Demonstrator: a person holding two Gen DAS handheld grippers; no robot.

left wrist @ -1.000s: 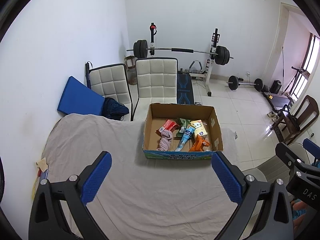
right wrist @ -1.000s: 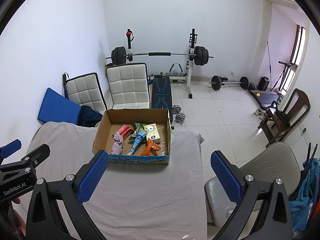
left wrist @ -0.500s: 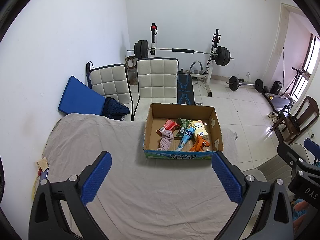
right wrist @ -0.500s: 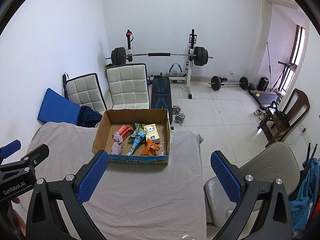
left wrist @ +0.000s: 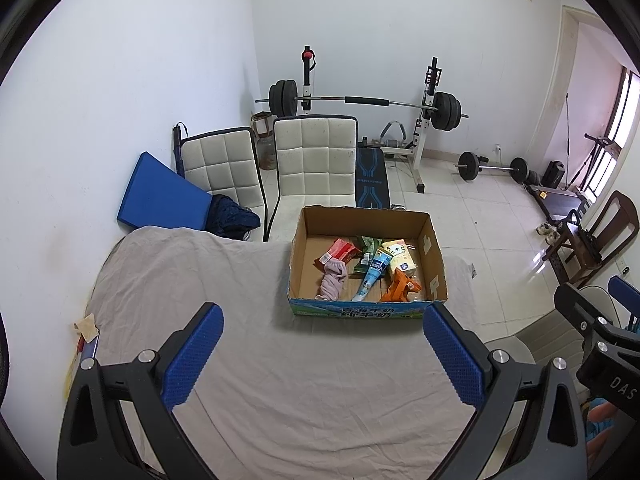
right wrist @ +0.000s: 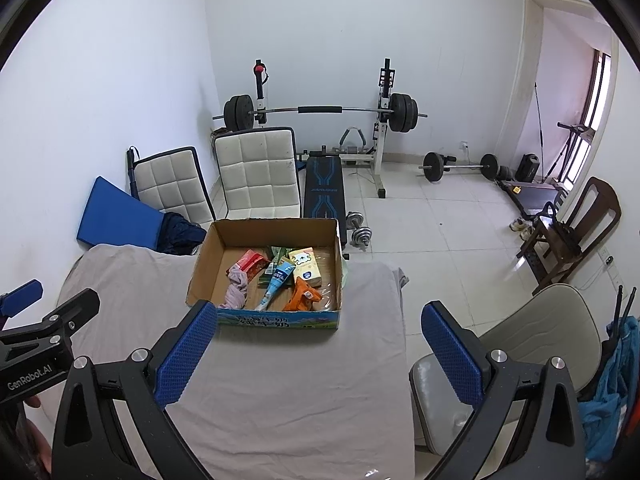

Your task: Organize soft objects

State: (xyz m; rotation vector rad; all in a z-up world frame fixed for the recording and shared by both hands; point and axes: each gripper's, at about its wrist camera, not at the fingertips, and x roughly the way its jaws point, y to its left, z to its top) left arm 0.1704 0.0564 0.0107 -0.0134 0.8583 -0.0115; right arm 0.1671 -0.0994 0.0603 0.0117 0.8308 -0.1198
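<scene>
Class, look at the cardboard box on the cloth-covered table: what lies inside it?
Inside the cardboard box lie a pink cloth, a red packet, a blue tube, a yellow pack and an orange item. Green packets are partly covered; anything beneath is hidden.

box [left wrist: 366,311] on table [left wrist: 280,392]; chairs [left wrist: 316,160] behind.

Both grippers are black frames with silver screws. The left gripper [left wrist: 322,354] has blue dotted pads [left wrist: 192,354] and white "GenRobot.AI" lettering on its side. The right gripper [right wrist: 316,354] has the same pads [right wrist: 448,354]; its side reads "DAS".
</scene>
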